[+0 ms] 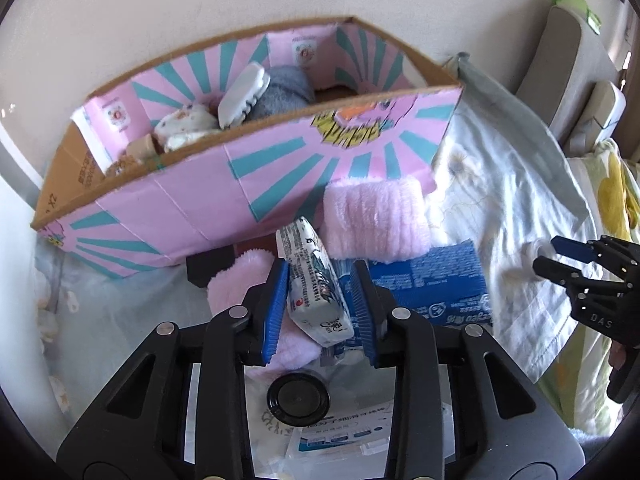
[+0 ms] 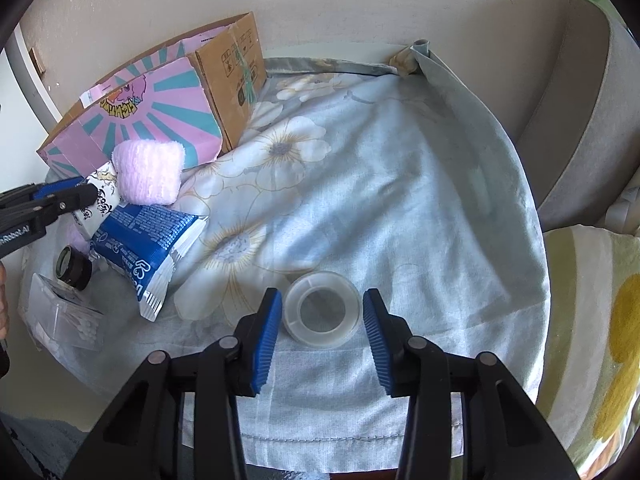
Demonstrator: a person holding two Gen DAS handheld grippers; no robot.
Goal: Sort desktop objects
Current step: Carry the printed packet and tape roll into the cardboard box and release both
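In the left wrist view my left gripper (image 1: 320, 266) is shut on a white printed tissue pack (image 1: 316, 296), its blue pads pressing both long sides. The pack leans over a pink fluffy cloth (image 1: 236, 280) in front of the pink and teal cardboard box (image 1: 192, 208). In the right wrist view a clear tape roll (image 2: 322, 314) lies flat on the floral cloth, and my right gripper (image 2: 322, 294) is shut on it with a pad against each side. The right gripper (image 1: 548, 254) also shows at the right of the left wrist view, and the left gripper (image 2: 80, 196) at the left of the right wrist view.
The box holds a grey towel (image 1: 286, 88), a white case (image 1: 244, 92) and small bundles. A folded pink towel (image 1: 376, 220), a blue pack (image 1: 432, 280), a black-lidded jar (image 1: 298, 398) and a clear swab box (image 2: 68, 316) lie close by. A grey cushion (image 2: 580, 120) stands at the right.
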